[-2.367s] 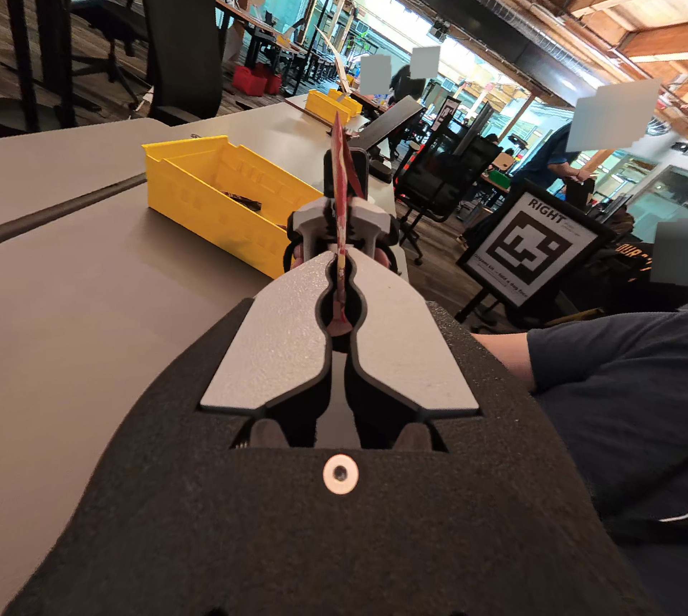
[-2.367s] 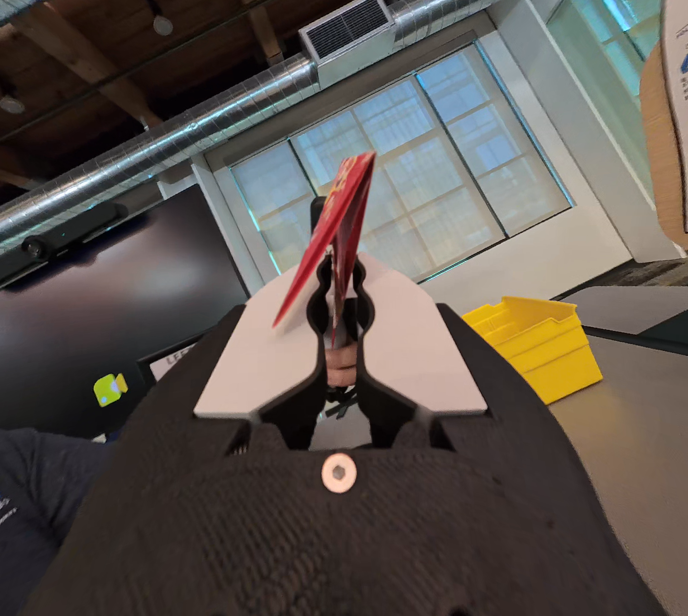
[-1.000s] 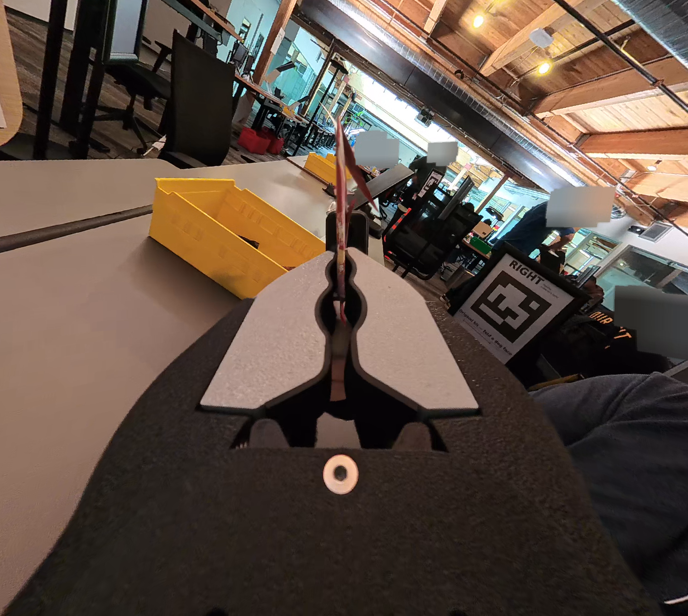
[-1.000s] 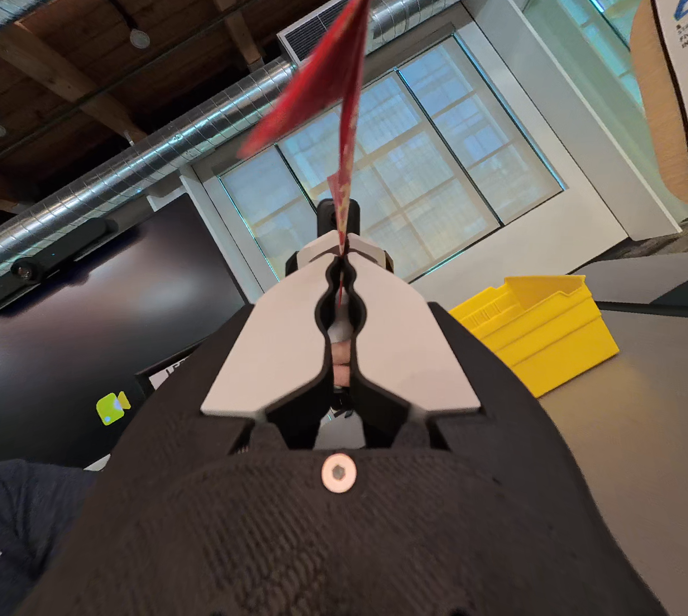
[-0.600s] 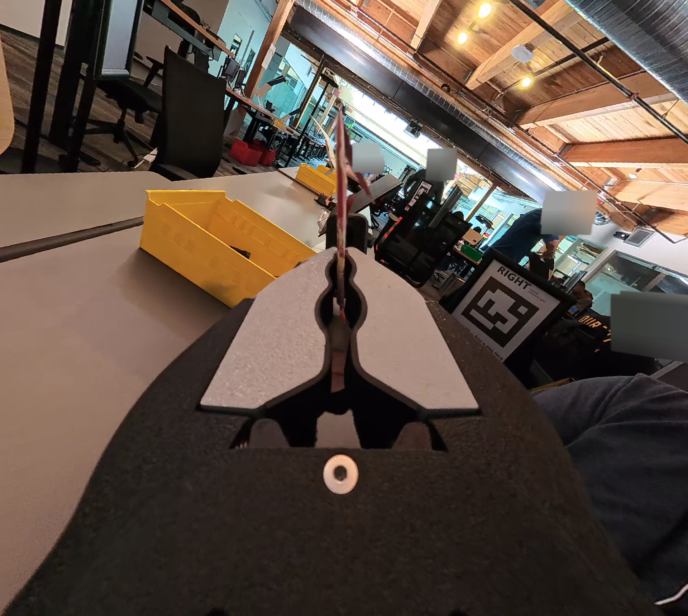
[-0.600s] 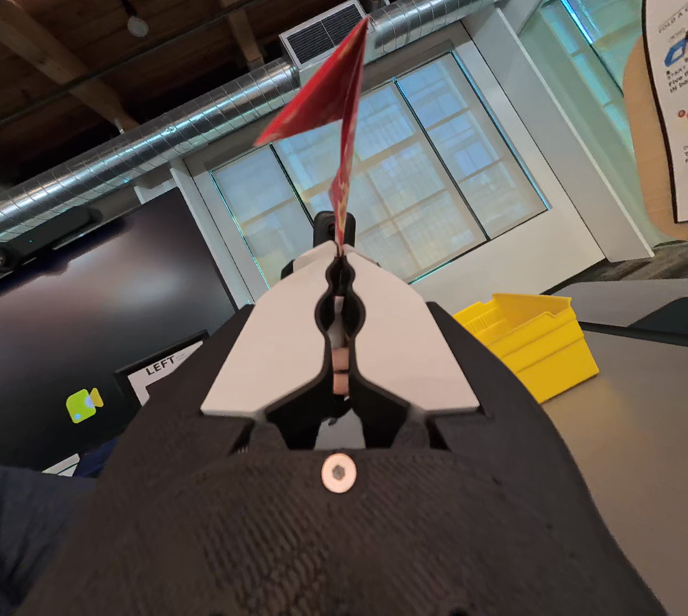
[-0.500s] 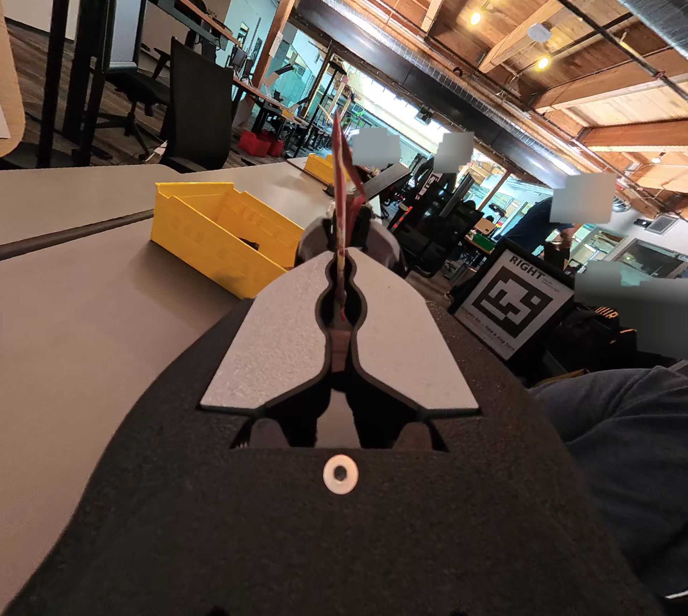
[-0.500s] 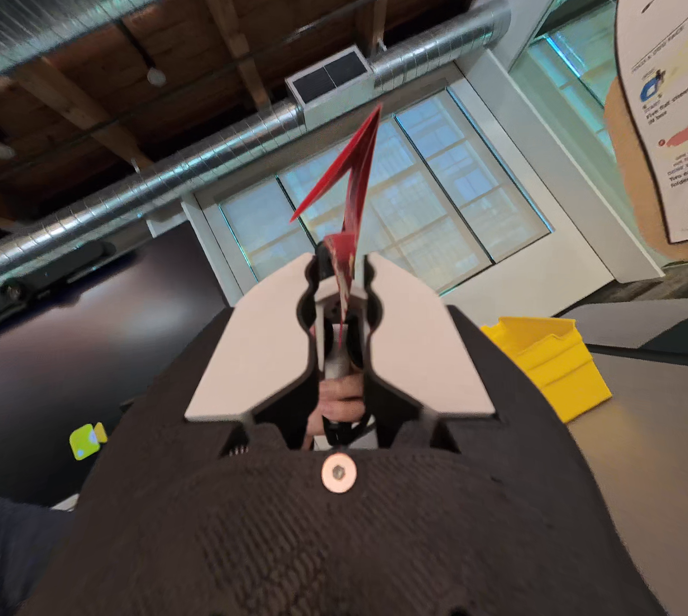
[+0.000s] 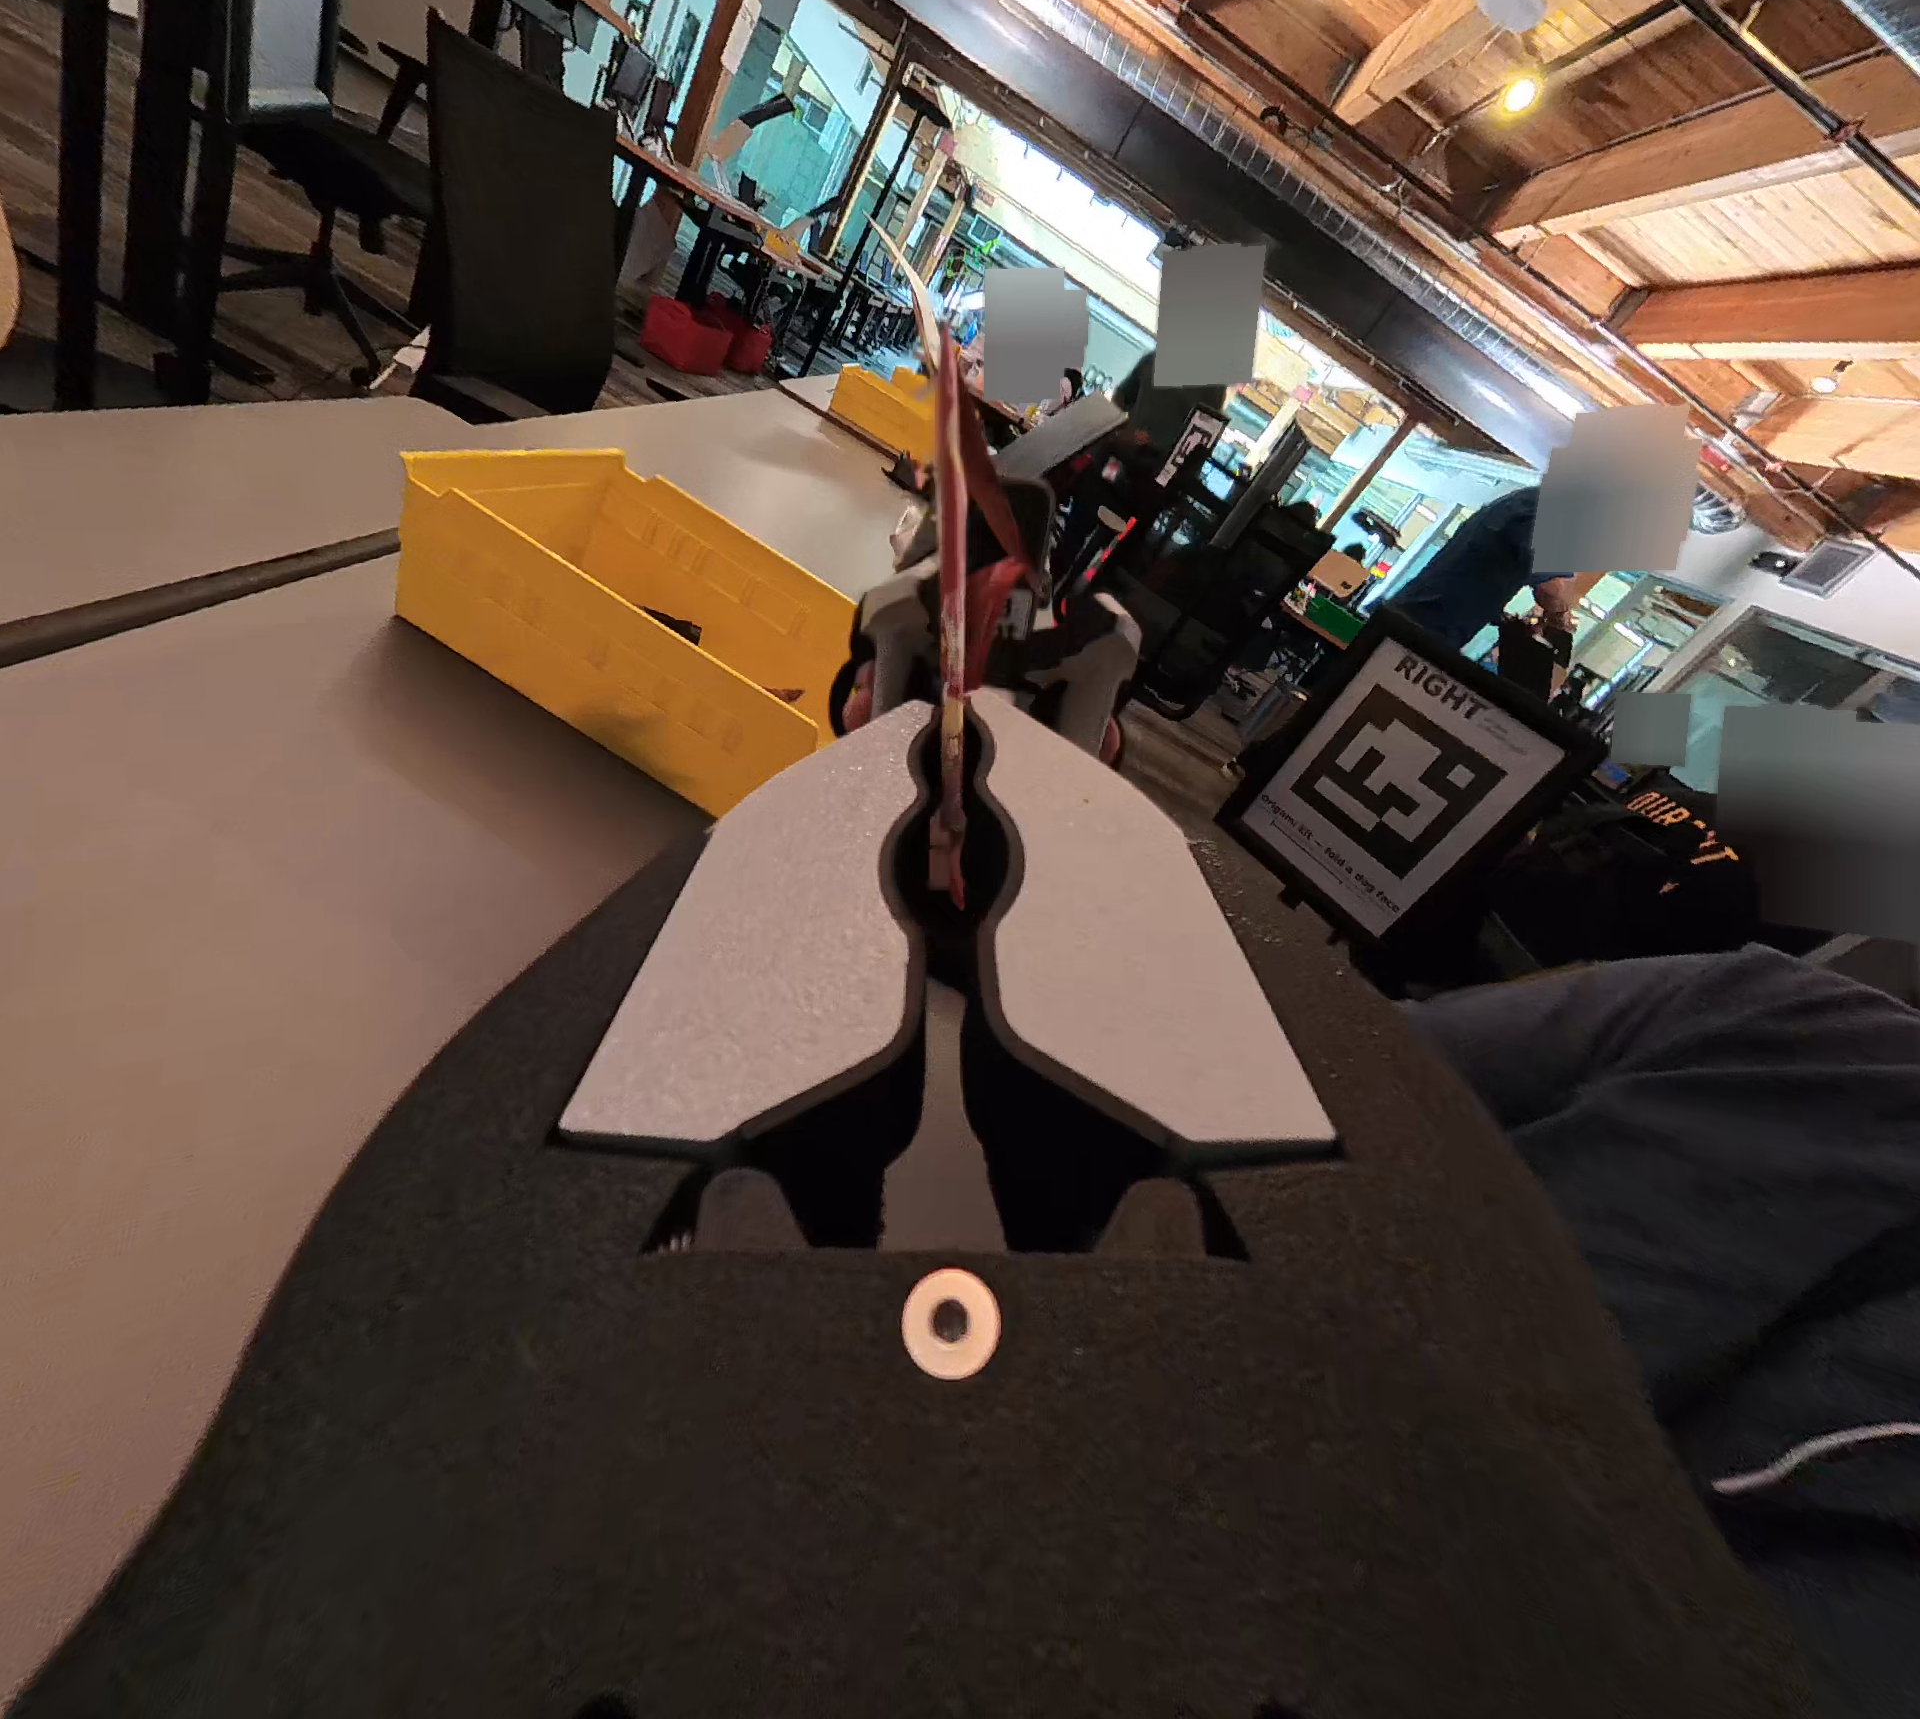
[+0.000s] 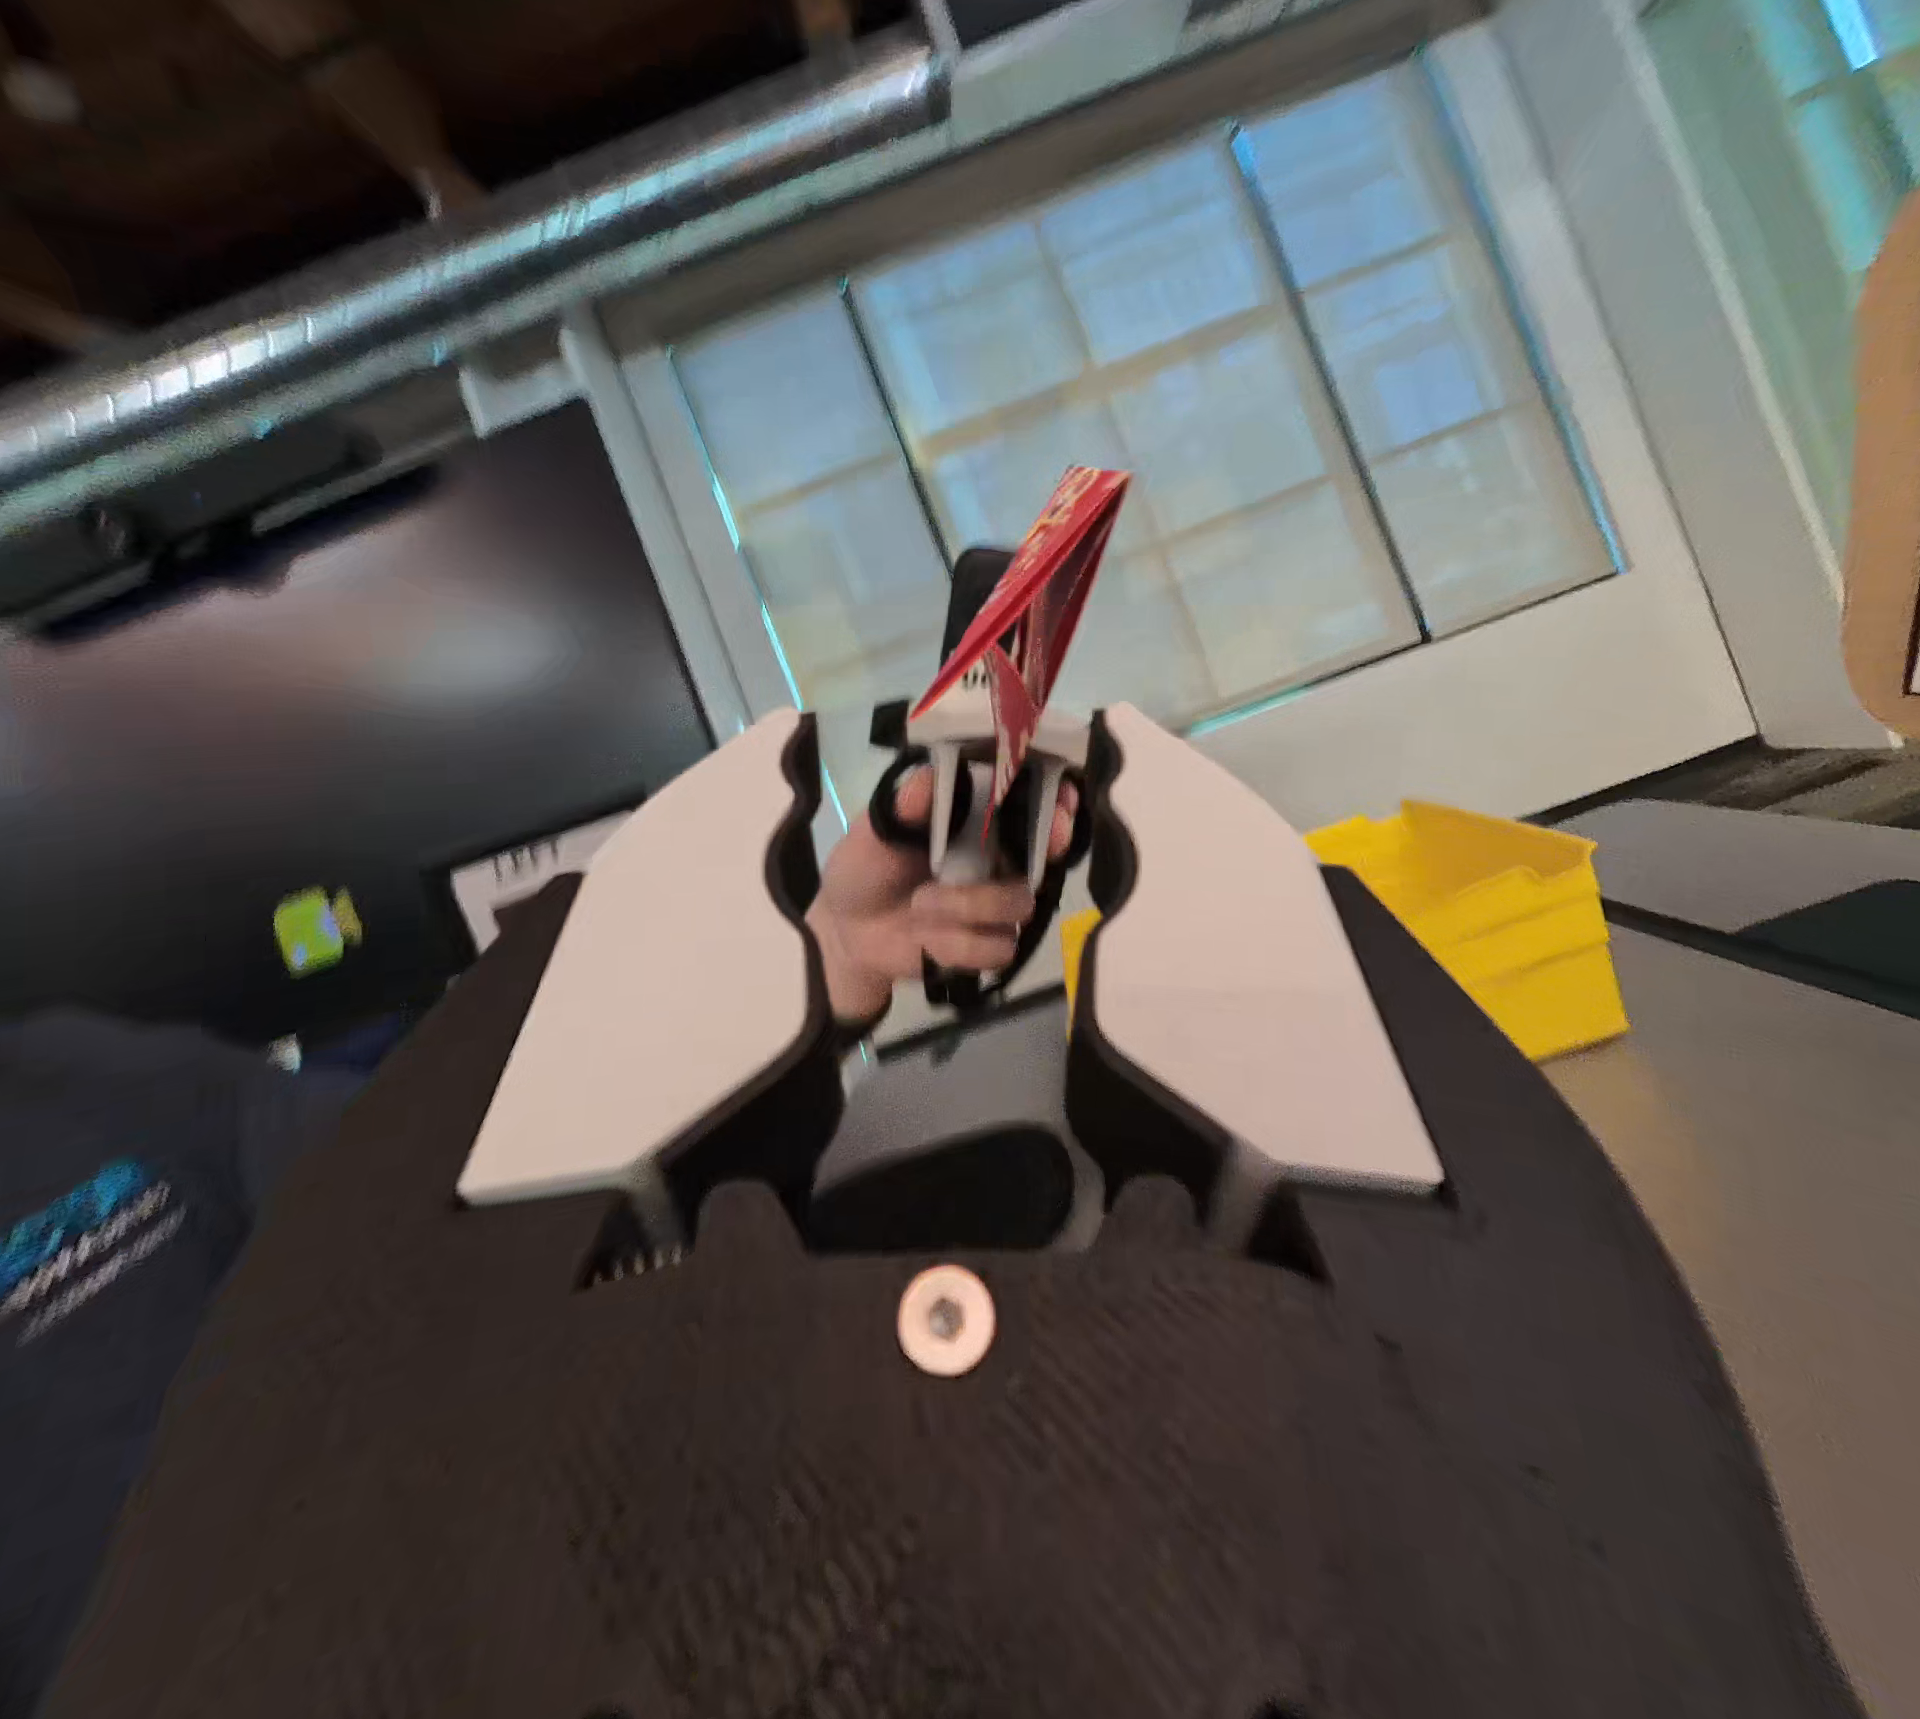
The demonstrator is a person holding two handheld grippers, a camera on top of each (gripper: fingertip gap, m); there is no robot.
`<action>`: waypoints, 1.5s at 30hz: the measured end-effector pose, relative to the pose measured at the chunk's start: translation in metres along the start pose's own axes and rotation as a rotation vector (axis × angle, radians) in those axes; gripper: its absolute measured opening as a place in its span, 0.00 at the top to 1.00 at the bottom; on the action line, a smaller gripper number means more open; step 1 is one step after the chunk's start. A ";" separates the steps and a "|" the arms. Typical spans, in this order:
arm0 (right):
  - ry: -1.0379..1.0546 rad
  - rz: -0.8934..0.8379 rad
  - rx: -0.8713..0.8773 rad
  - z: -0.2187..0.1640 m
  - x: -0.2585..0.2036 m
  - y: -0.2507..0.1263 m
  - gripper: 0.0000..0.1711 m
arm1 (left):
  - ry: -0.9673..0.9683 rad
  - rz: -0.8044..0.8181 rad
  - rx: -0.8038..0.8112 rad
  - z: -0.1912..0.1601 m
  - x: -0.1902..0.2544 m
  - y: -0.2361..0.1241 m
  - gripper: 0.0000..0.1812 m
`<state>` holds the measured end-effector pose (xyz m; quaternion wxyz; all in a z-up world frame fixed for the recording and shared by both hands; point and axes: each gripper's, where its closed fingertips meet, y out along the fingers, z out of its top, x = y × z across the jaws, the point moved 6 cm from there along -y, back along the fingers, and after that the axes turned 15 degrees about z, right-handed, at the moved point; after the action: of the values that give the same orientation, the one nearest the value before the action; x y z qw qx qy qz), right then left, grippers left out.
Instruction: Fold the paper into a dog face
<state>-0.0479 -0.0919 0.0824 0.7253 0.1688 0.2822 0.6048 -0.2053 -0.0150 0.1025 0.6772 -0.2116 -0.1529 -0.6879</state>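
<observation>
The red folded paper stands upright, pinched at its lower edge in my left gripper, which is shut on it above the grey table. My right gripper is open and empty, its jaws spread wide and apart from the paper. In the right wrist view the paper sticks up from the left gripper a little ahead, held by a person's hand. In the left wrist view the right gripper shows just behind the paper.
A yellow bin sits on the table to the left of the grippers, and it also shows in the right wrist view. A framed marker sign stands at the right. A person's dark sleeve is close by. The gap from one gripper's tips to the other's is roughly 7 cm.
My right gripper has opened, let go of the paper and drawn back a little. My left gripper still holds the paper, which now stands lower in the right wrist view.
</observation>
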 end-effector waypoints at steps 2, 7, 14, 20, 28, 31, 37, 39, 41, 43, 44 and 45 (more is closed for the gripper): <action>-0.054 -0.010 -0.104 0.011 -0.006 -0.014 0.66 | 0.028 0.028 -0.053 0.001 -0.001 -0.006 1.00; -0.083 -0.141 -0.346 0.040 0.006 -0.019 0.67 | 0.096 0.030 -0.199 -0.007 0.002 -0.005 1.00; 0.185 -0.015 -0.578 0.004 0.011 -0.036 0.81 | 0.085 -0.029 -0.323 -0.044 0.000 0.014 1.00; 0.318 0.015 -0.699 -0.041 0.001 -0.061 0.99 | 0.034 -0.062 -0.417 -0.085 -0.013 0.033 1.00; 0.357 -0.129 -0.786 -0.054 -0.011 -0.095 0.99 | 0.021 -0.088 -0.426 -0.117 -0.019 0.041 0.88; 0.304 -0.199 -0.784 -0.011 -0.026 -0.110 0.99 | 0.032 -0.063 -0.333 -0.107 -0.019 0.033 0.84; 0.208 -0.262 -0.683 0.107 -0.079 -0.150 0.99 | 0.119 -0.003 -0.298 -0.108 -0.011 0.011 0.86; 0.199 -0.298 -0.664 0.134 -0.093 -0.164 0.99 | 0.125 -0.006 -0.312 -0.113 -0.008 0.006 0.87; 0.185 -0.338 -0.637 0.155 -0.102 -0.178 0.99 | 0.123 -0.013 -0.331 -0.118 -0.004 0.003 0.87; 0.184 -0.376 -0.623 0.169 -0.107 -0.193 0.99 | 0.132 -0.004 -0.352 -0.122 -0.002 0.002 0.87; 0.181 -0.396 -0.614 0.174 -0.108 -0.200 0.99 | 0.142 0.004 -0.361 -0.123 -0.001 0.001 0.87; 0.177 -0.410 -0.601 0.179 -0.109 -0.207 0.99 | 0.151 0.008 -0.366 -0.124 0.000 0.002 0.87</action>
<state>0.2116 -0.2241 0.1236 0.8212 -0.1645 0.1818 0.5152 -0.2140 -0.0768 -0.0043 0.6398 -0.2797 0.0266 -0.7153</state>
